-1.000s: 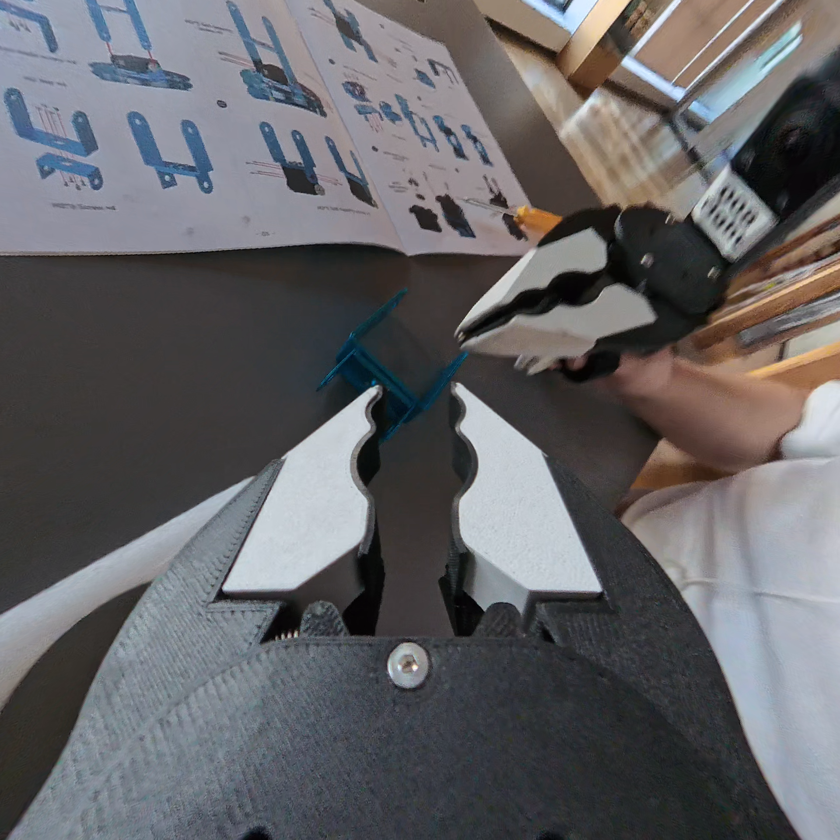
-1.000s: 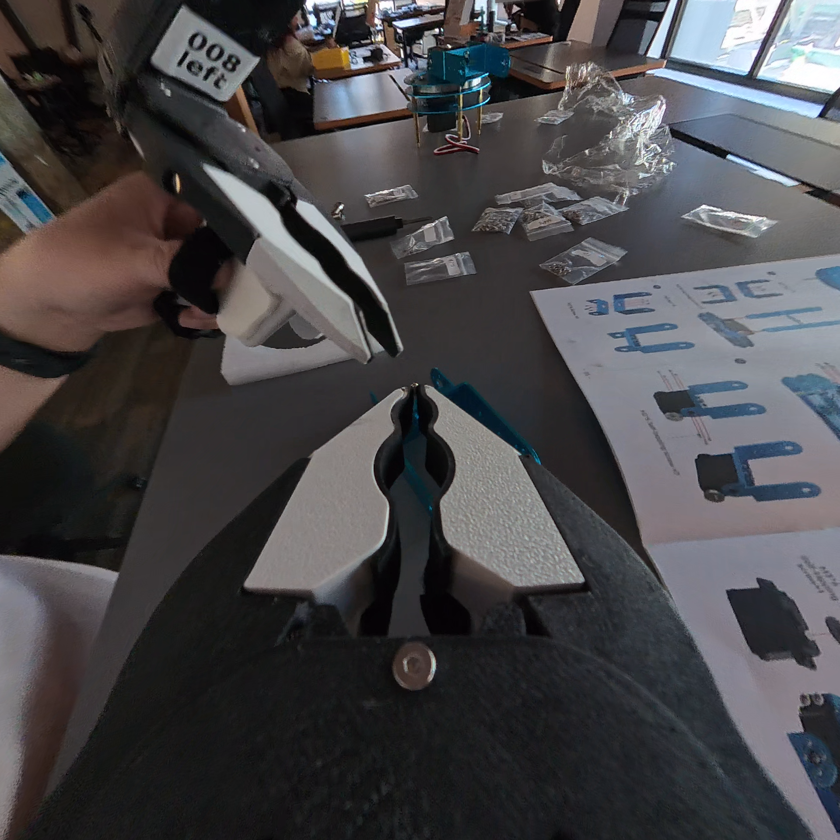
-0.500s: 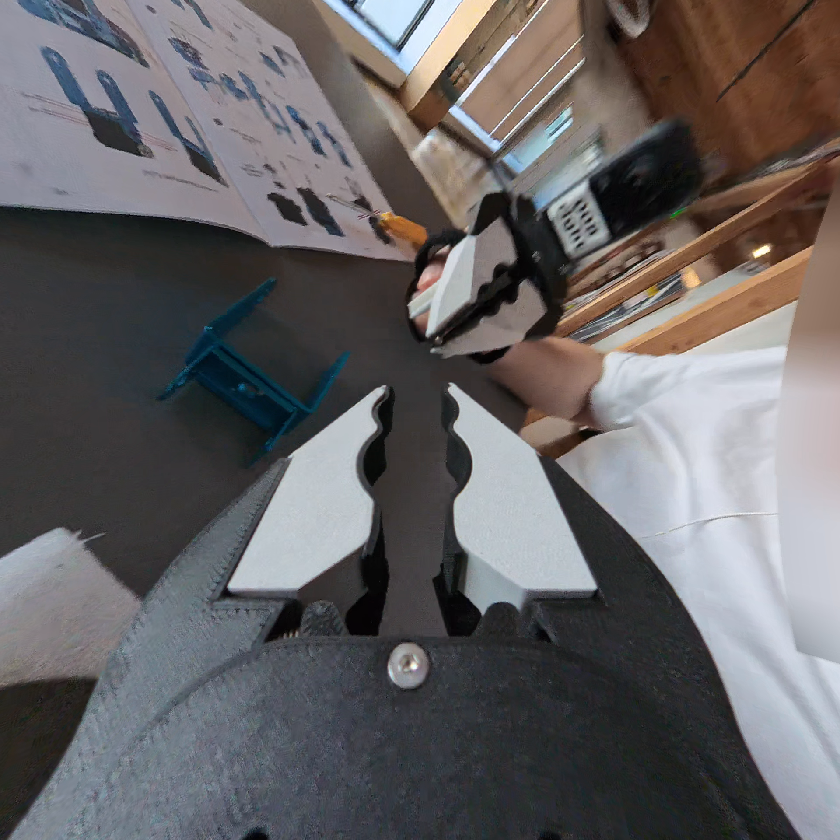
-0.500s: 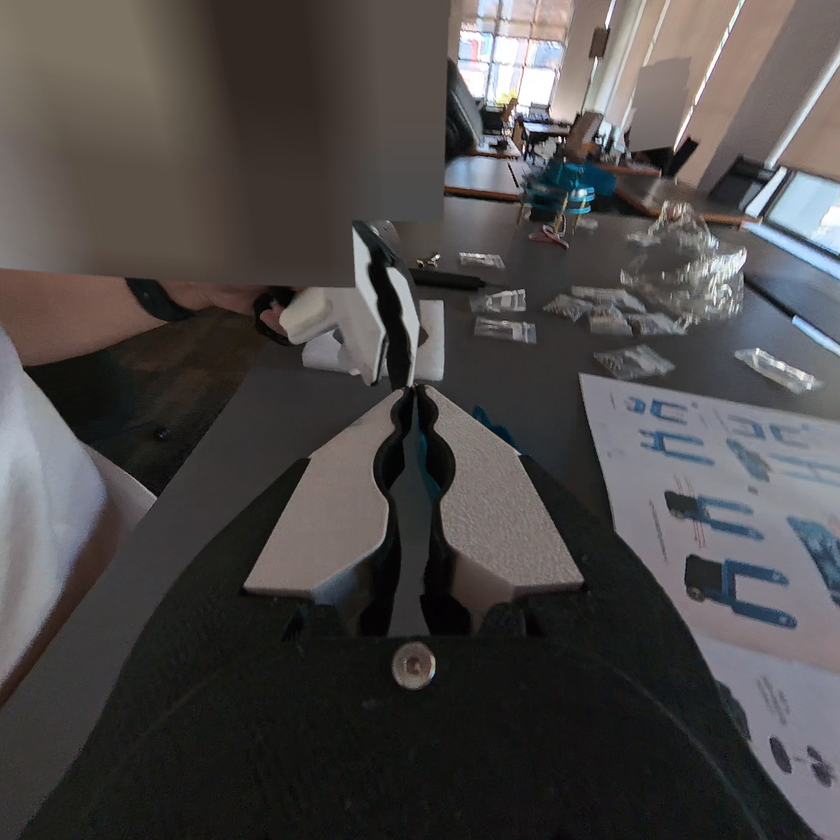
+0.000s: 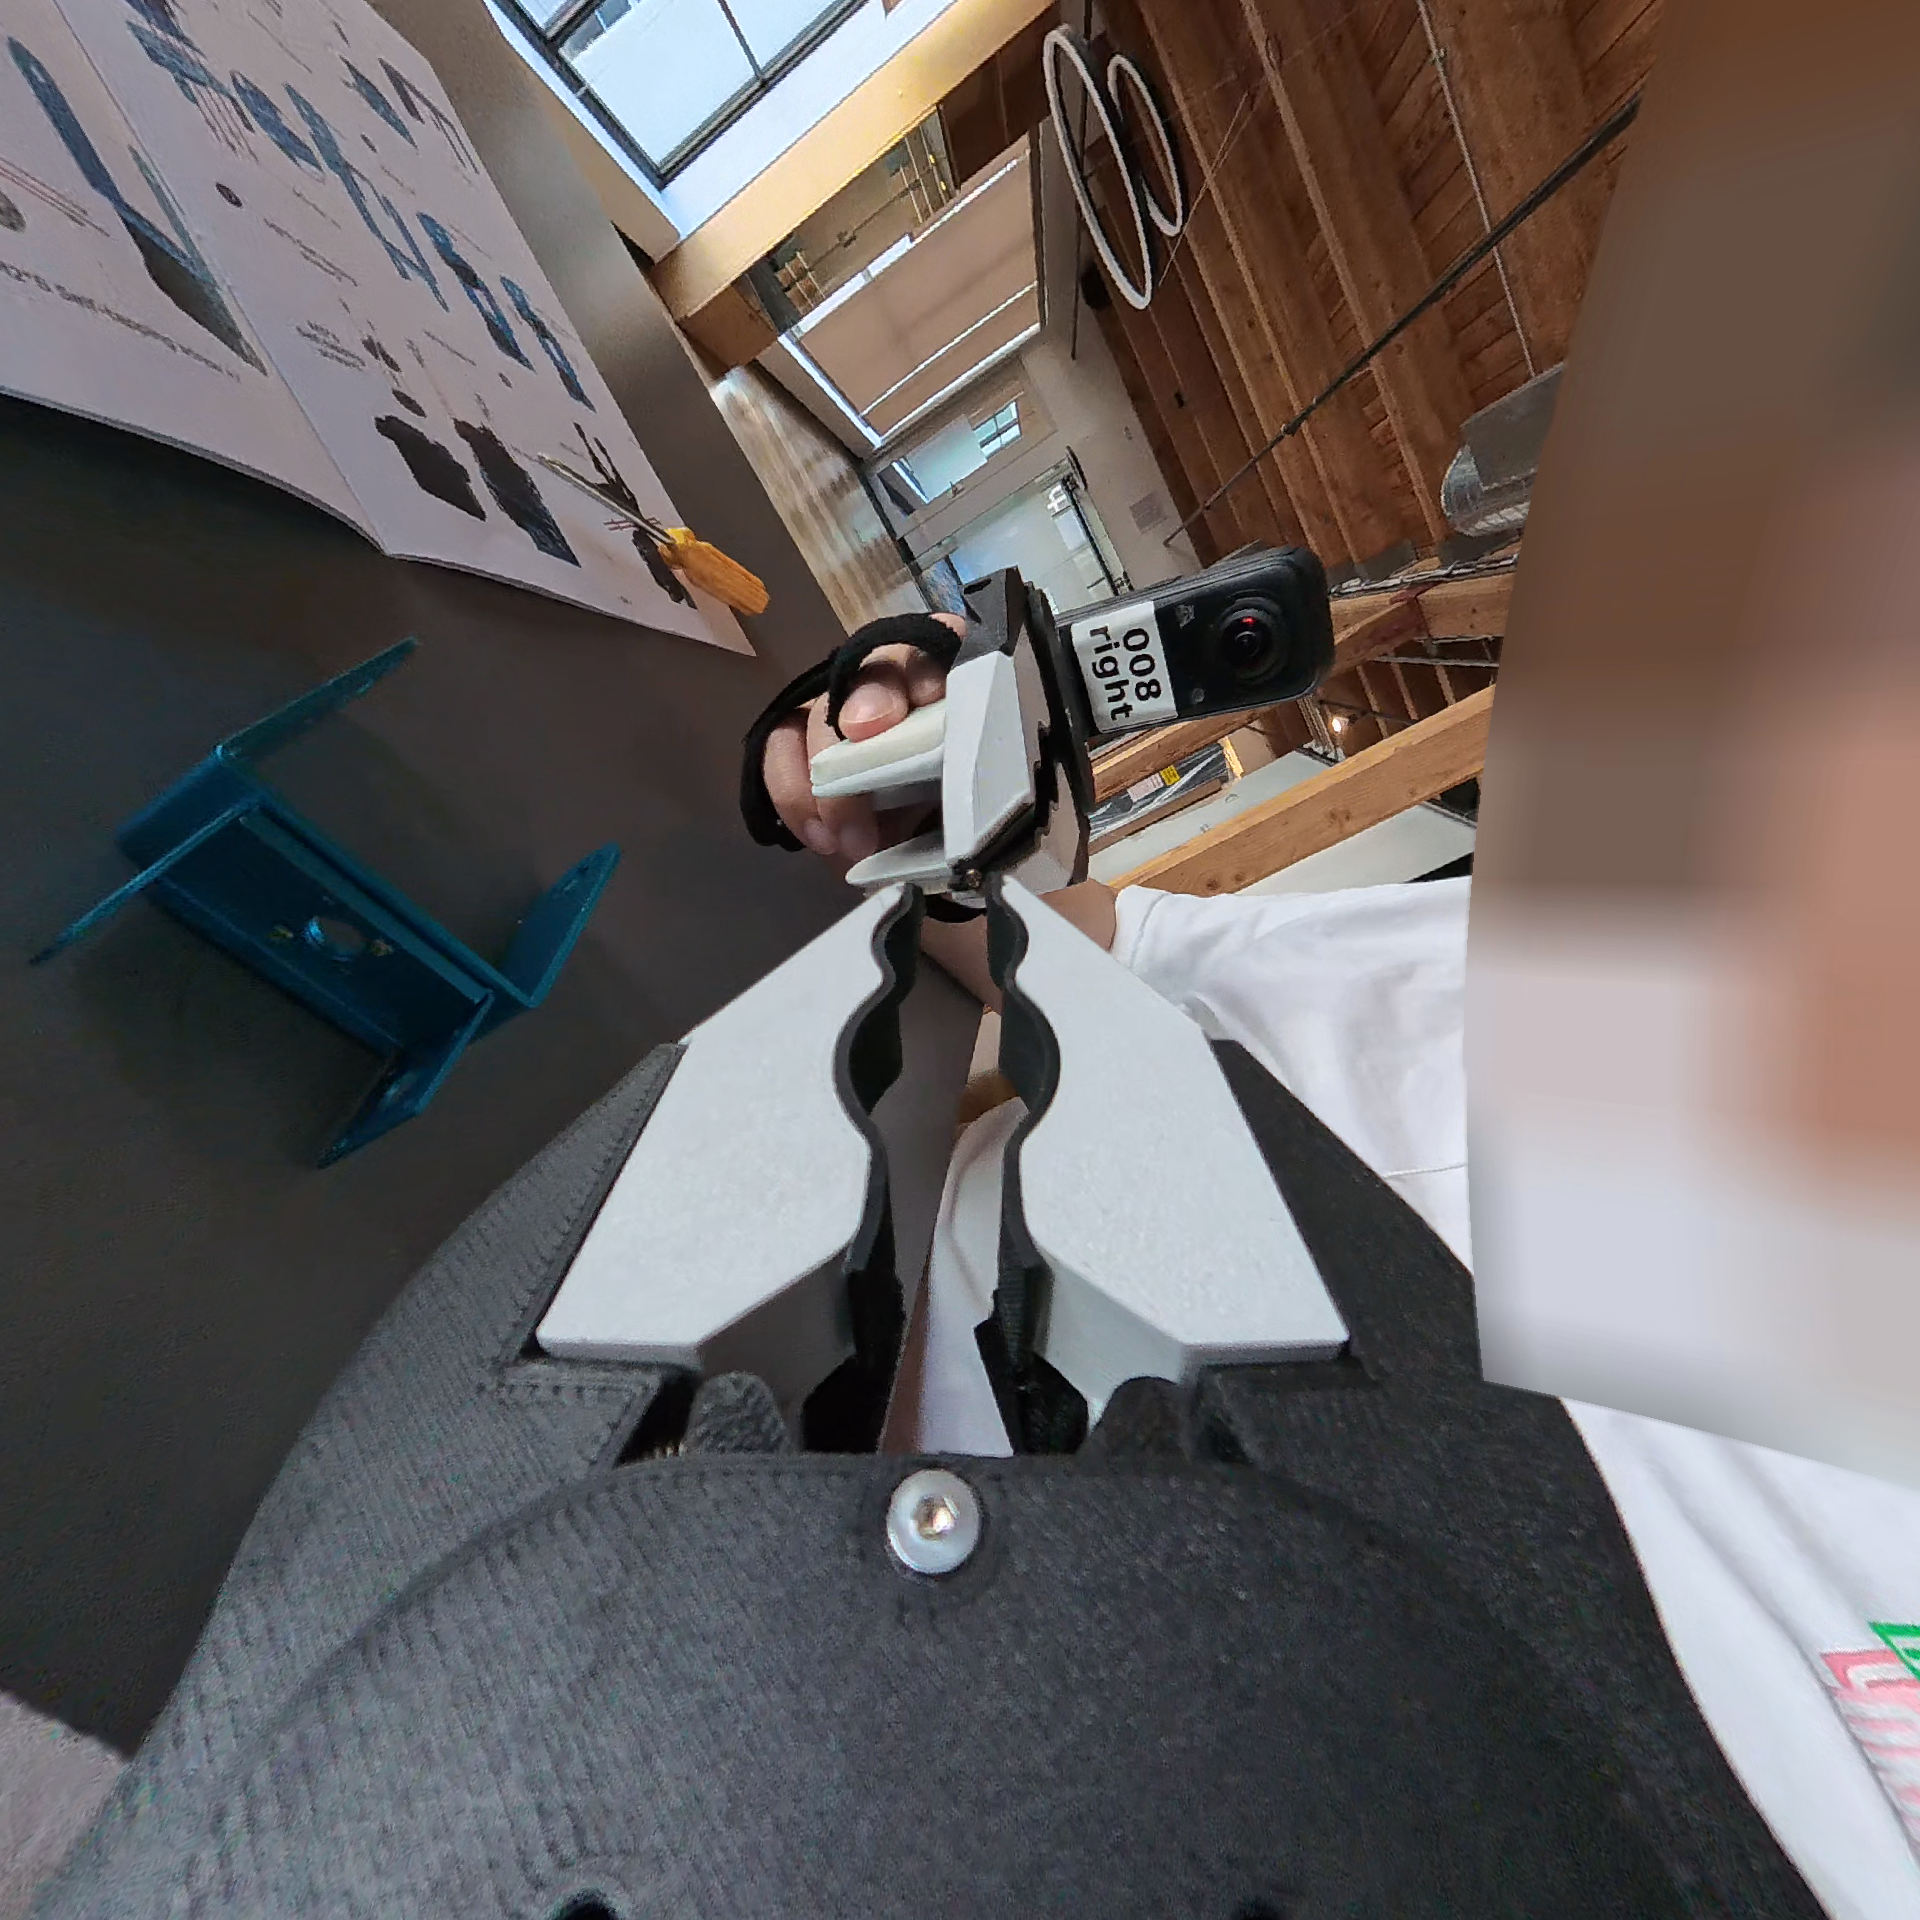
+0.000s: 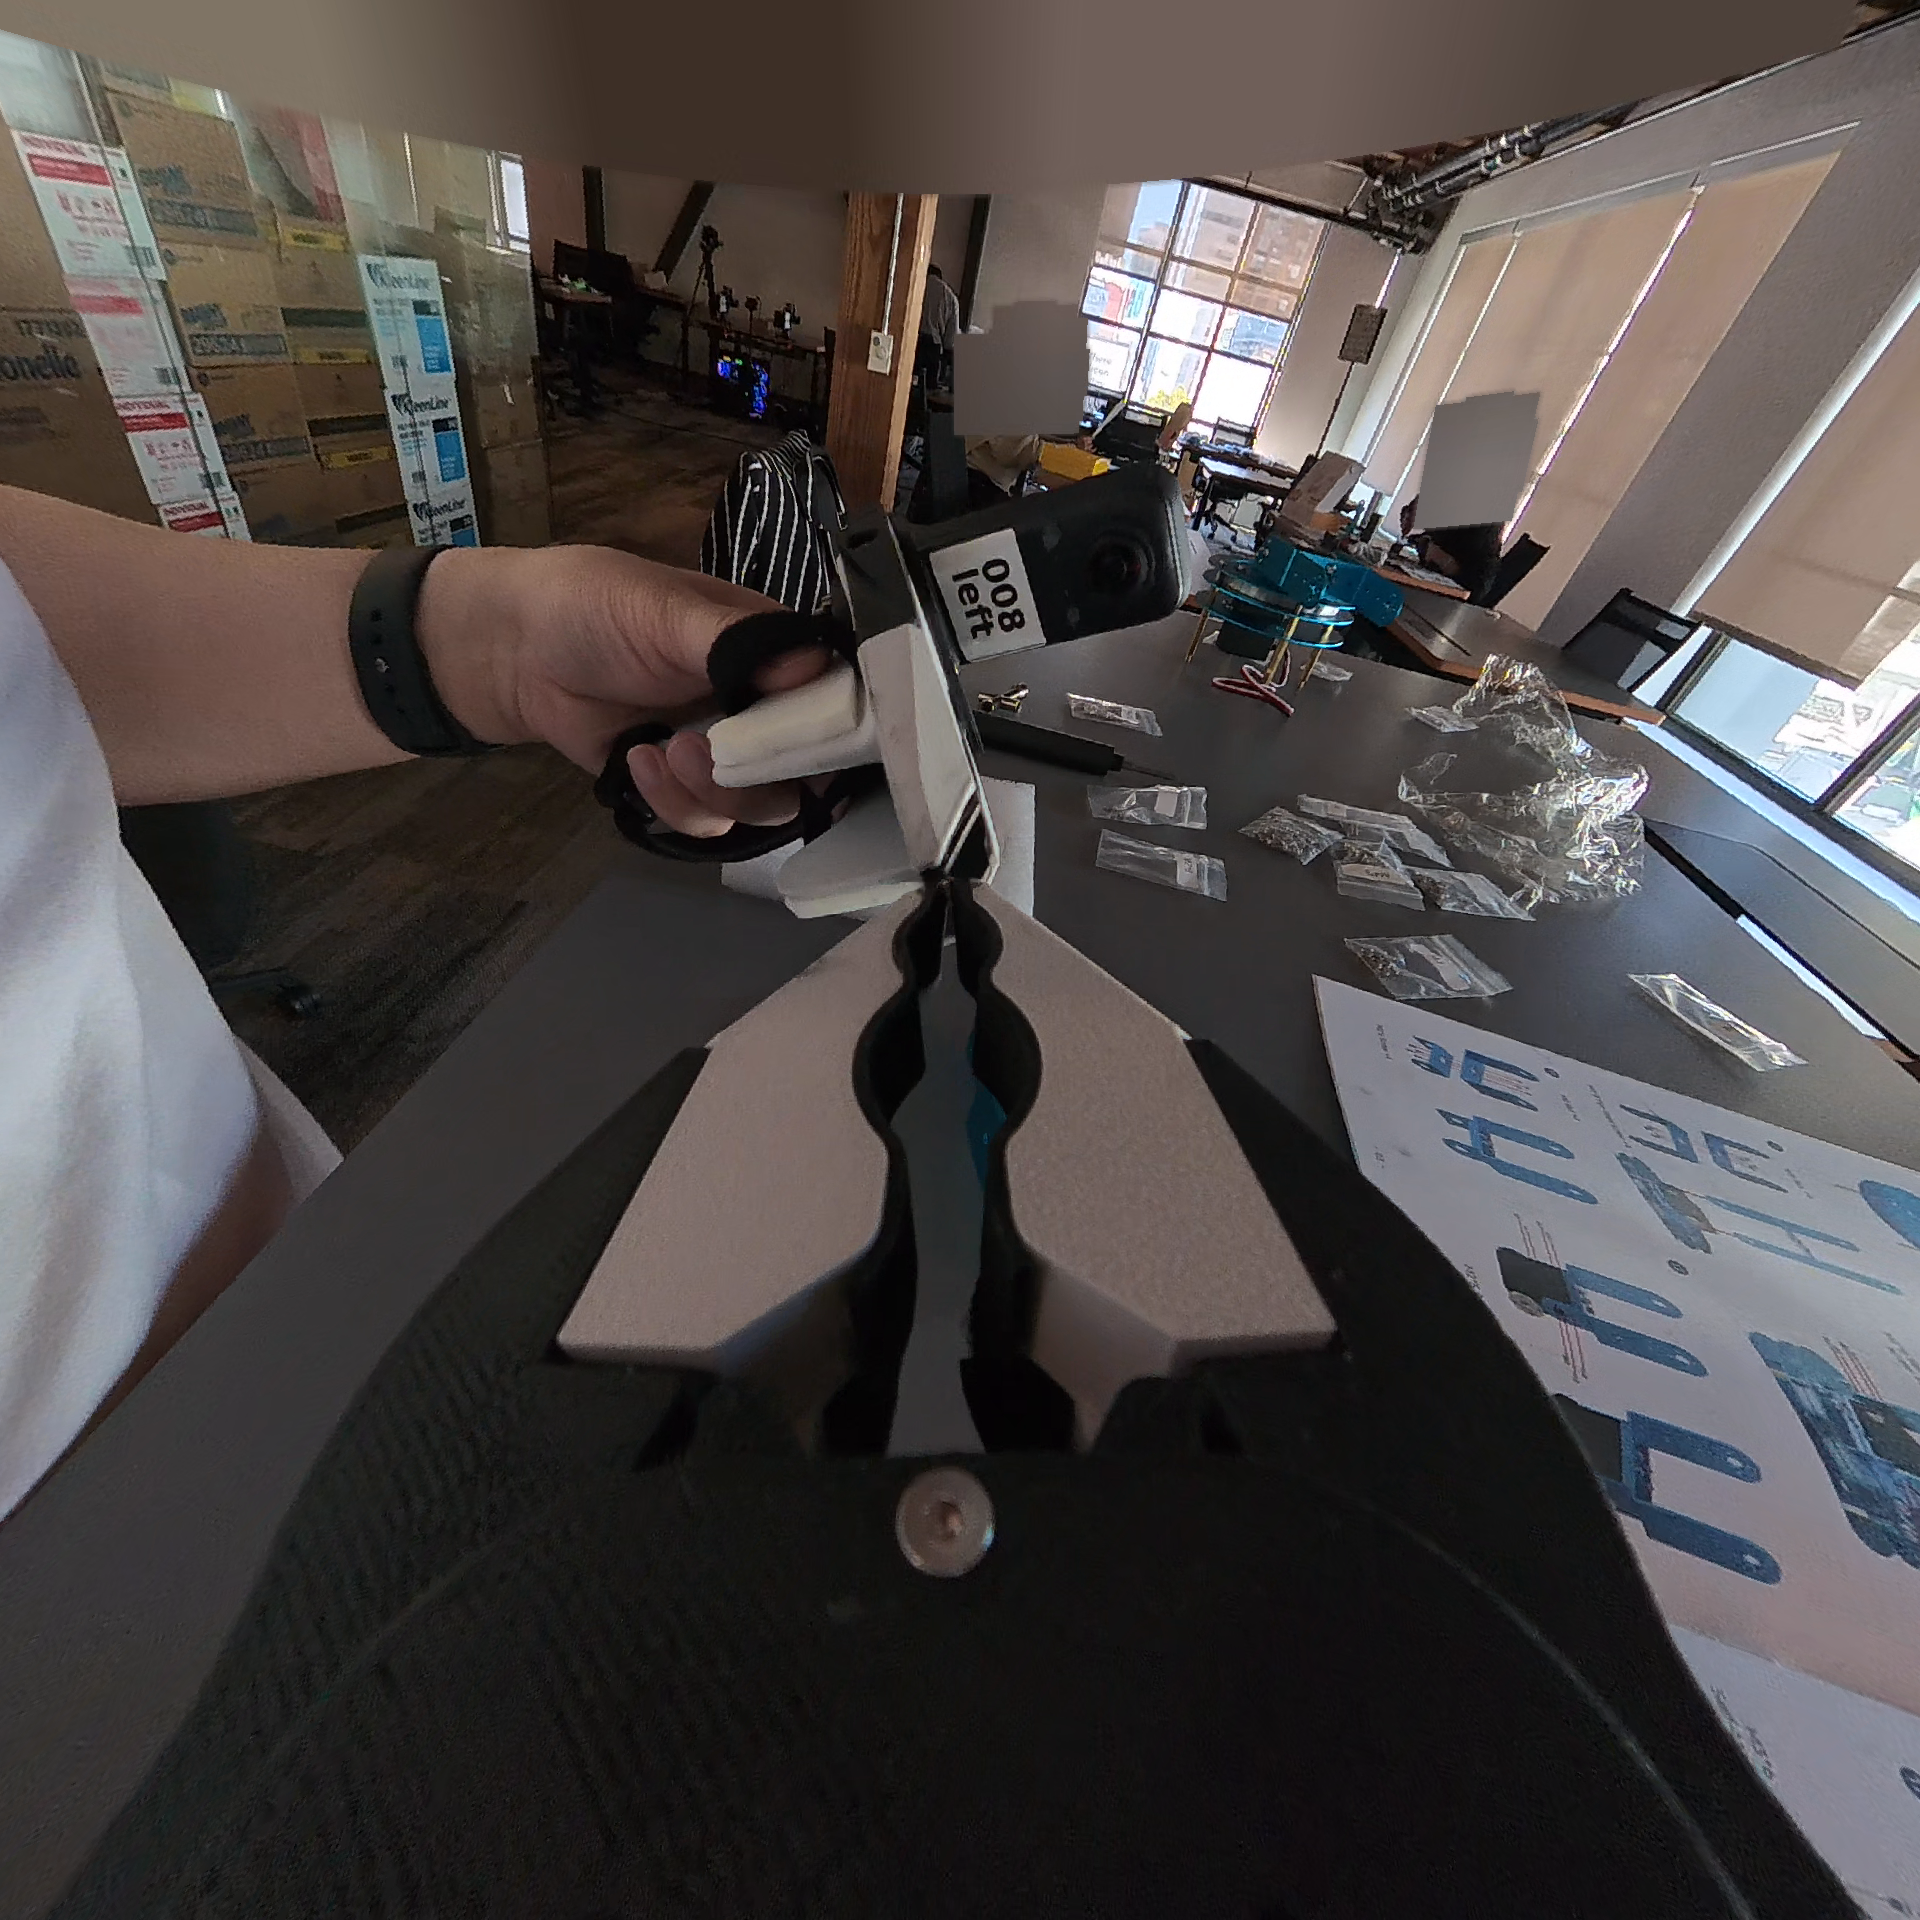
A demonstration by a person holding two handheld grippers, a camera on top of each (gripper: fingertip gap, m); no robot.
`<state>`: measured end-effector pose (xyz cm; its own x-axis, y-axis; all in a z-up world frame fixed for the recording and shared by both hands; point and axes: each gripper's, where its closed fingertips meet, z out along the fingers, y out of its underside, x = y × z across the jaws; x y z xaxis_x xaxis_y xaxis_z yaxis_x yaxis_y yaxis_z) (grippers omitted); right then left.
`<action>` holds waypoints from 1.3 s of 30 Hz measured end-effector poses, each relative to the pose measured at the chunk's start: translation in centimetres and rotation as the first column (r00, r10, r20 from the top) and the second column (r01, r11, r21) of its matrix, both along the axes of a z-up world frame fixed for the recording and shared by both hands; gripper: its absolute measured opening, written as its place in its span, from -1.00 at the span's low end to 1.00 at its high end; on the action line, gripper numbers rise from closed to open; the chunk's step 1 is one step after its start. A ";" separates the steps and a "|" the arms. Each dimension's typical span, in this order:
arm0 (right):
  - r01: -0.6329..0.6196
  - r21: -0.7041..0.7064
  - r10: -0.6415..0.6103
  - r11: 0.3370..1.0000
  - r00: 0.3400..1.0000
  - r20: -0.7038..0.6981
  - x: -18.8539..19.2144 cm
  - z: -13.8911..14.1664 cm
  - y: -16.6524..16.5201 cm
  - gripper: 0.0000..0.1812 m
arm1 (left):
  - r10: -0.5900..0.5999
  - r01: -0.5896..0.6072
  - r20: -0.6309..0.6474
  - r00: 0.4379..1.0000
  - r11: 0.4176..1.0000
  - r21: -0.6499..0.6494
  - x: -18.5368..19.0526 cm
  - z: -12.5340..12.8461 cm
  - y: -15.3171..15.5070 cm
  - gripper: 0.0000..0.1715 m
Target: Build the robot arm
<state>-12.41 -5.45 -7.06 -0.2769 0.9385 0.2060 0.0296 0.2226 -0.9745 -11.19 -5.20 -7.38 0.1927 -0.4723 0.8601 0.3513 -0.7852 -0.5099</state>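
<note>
My left gripper (image 5: 953, 896) and right gripper (image 6: 941, 885) are held above the dark table (image 5: 187, 1247) and point at each other, tip to tip. The left one's jaws stand a narrow gap apart; it also shows in the right wrist view (image 6: 940, 821), edge on. The right one's jaws are shut; in the left wrist view (image 5: 966, 873) its tip sits right at the left one's gap. I cannot tell whether anything tiny is pinched there. A blue metal U-bracket (image 5: 312, 935) lies on the table to the left, also glimpsed between the right fingers (image 6: 975, 1132).
An open instruction sheet (image 5: 312, 260) (image 6: 1662, 1247) lies on the table with a yellow-handled screwdriver (image 5: 717, 577) on it. Several small bags of hardware (image 6: 1164, 862), crumpled plastic (image 6: 1527, 790), a black screwdriver (image 6: 1060, 743), white foam (image 6: 1013, 831) and a blue assembly (image 6: 1299, 592) lie farther off. Both grippers' tips are close together, under 4 cm apart. From either gripper's tips it is about 10 cm to the blue metal U-bracket (image 5: 312, 935).
Both grippers have risen off the table and turned to face each other until their tips meet. The left gripper's gap has narrowed. The blue bracket stays on the table.
</note>
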 end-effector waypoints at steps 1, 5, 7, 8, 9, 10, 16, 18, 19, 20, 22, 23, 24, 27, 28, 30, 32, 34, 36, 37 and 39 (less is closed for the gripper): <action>0.002 -0.001 -0.002 1.000 1.000 -0.003 0.0 0.0 0.1 -1.00 | -0.001 0.001 0.008 1.000 1.000 0.003 0.1 0.1 0.0 -0.88; 0.005 0.012 -0.005 1.000 1.000 -0.013 0.0 0.1 0.2 -1.00 | -0.001 0.000 0.038 0.999 1.000 0.004 0.2 0.3 0.3 -0.95; 0.003 0.013 -0.003 1.000 1.000 -0.011 0.0 0.0 0.3 -1.00 | 0.001 -0.002 0.035 0.999 1.000 0.003 0.2 0.3 0.4 -0.95; 0.001 0.014 -0.001 1.000 1.000 -0.012 0.0 0.0 0.3 -1.00 | 0.000 0.000 0.038 0.999 1.000 0.003 0.2 0.3 0.4 -0.95; -0.004 0.011 0.004 1.000 1.000 -0.017 0.0 0.1 0.3 -1.00 | -0.004 0.004 0.043 0.999 1.000 0.002 0.2 0.3 0.4 -0.95; -0.007 0.008 0.007 1.000 1.000 -0.018 0.0 0.1 0.3 -1.00 | -0.006 0.006 0.049 0.999 1.000 -0.003 0.2 0.3 0.4 -0.95; 0.011 0.014 -0.011 1.000 1.000 -0.015 -0.1 -0.1 0.7 -1.00 | 0.010 -0.009 0.051 0.999 1.000 -0.023 -0.1 0.1 0.9 -0.94; 0.017 0.009 -0.017 1.000 1.000 -0.013 -0.1 -0.1 0.9 -1.00 | 0.019 -0.018 0.042 0.999 1.000 -0.024 -0.2 0.1 1.1 -0.94; 0.021 0.010 -0.021 1.000 1.000 -0.012 -0.1 -0.2 1.0 -0.99 | 0.023 -0.022 0.039 0.999 0.999 -0.025 -0.2 0.1 1.2 -0.94; 0.022 0.010 -0.022 1.000 1.000 -0.012 -0.1 -0.2 1.0 -1.00 | 0.024 -0.023 0.039 0.999 0.999 -0.024 -0.3 0.1 1.2 -0.95; 0.027 0.008 -0.027 1.000 1.000 -0.008 -0.2 -0.3 1.1 -0.99 | 0.025 -0.025 0.028 0.999 1.000 -0.012 -0.4 0.1 1.2 -0.99; 0.027 0.005 -0.027 1.000 1.000 -0.007 -0.2 -0.3 1.1 -0.99 | 0.027 -0.026 0.020 0.999 1.000 -0.007 -0.4 0.1 1.2 -0.99; 0.028 0.004 -0.028 1.000 1.000 -0.009 -0.3 -0.3 1.1 -0.99 | 0.026 -0.026 0.018 0.999 1.000 -0.007 -0.4 0.1 1.2 -0.99; 0.037 0.007 -0.037 0.999 0.999 -0.021 -0.3 -0.1 1.2 -1.00 | 0.026 -0.026 0.039 0.999 1.000 -0.009 -0.4 0.4 1.4 -0.99; 0.039 0.009 -0.039 0.999 0.999 -0.026 -0.3 0.0 1.2 -1.00 | 0.023 -0.023 0.050 0.998 1.000 -0.011 -0.4 0.4 1.4 -0.99; 0.038 0.007 -0.038 0.999 0.999 -0.031 -0.2 0.1 1.3 -1.00 | 0.014 -0.012 0.067 0.998 1.000 -0.017 -0.3 0.5 1.4 -0.98; 0.040 0.007 -0.040 0.999 0.999 -0.030 -0.1 0.1 1.3 -1.00 | 0.018 -0.017 0.059 0.998 1.000 -0.012 -0.3 0.4 1.5 -0.98; 0.045 0.010 -0.045 0.999 0.999 -0.017 -0.1 -0.2 1.5 -1.00 | 0.028 -0.027 0.035 0.999 1.000 -0.015 -0.4 0.1 1.6 -0.99; 0.051 0.009 -0.050 0.999 0.999 -0.012 -0.2 -0.4 1.5 -1.00 | 0.039 -0.039 0.014 0.999 0.999 -0.006 -0.5 0.0 1.6 -0.99; 0.053 0.009 -0.052 0.999 0.999 -0.011 -0.3 -0.4 1.5 -0.99 | 0.042 -0.042 0.004 0.999 0.999 -0.003 -0.5 0.0 1.6 -0.99; 0.056 0.008 -0.056 0.998 0.998 -0.008 -0.4 -0.5 1.5 -0.99 | 0.045 -0.045 0.002 0.999 0.999 -0.007 -0.7 0.0 1.6 -1.00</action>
<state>-12.79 -3.91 -7.53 -0.2221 0.9509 0.2156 0.0346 0.2287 -0.9729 -11.86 -3.57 -7.40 0.2121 -0.4572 0.8637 0.3876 -0.7720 -0.5038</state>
